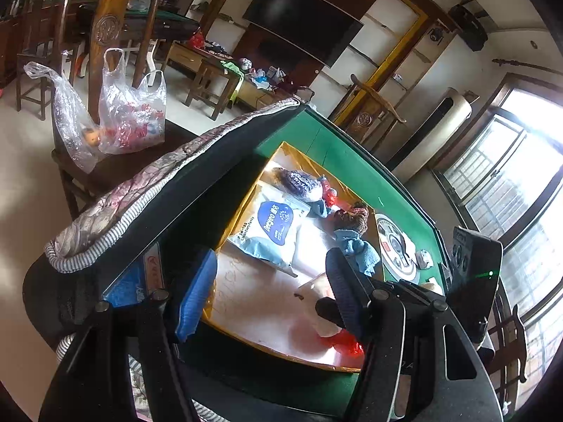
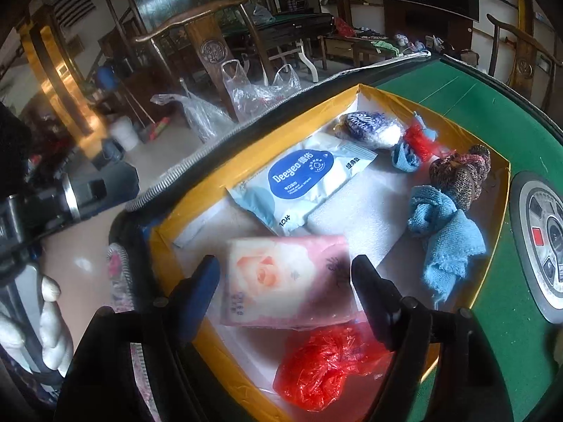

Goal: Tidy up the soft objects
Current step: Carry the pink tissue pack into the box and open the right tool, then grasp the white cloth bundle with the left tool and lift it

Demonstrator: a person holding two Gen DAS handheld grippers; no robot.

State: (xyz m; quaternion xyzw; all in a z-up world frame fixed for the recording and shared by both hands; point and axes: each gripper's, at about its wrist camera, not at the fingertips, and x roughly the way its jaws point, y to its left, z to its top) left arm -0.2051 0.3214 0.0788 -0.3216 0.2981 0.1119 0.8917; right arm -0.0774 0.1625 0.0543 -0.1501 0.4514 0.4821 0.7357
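A white box with yellow-taped rim (image 2: pixel 436 105) sits on the green table. In it lie a Deeyeo wet-wipes pack (image 2: pixel 299 179), a pink rose tissue pack (image 2: pixel 285 277), a blue cloth (image 2: pixel 447 232), a brown knit piece (image 2: pixel 461 172), a crumpled red plastic bag (image 2: pixel 323 365) and a blue-white tissue pack (image 2: pixel 373 128). My right gripper (image 2: pixel 285 281) is open, its fingers on either side of the pink tissue pack. My left gripper (image 1: pixel 271 288) is open above the box's near end; the wipes pack (image 1: pixel 274 232) lies ahead of it.
A quilted cover edge (image 1: pixel 151 183) drapes along the box's left side. A round control panel (image 2: pixel 545 242) sits in the green table (image 2: pixel 475 105). A wooden chair with clear plastic bags (image 1: pixel 130 116) stands to the left.
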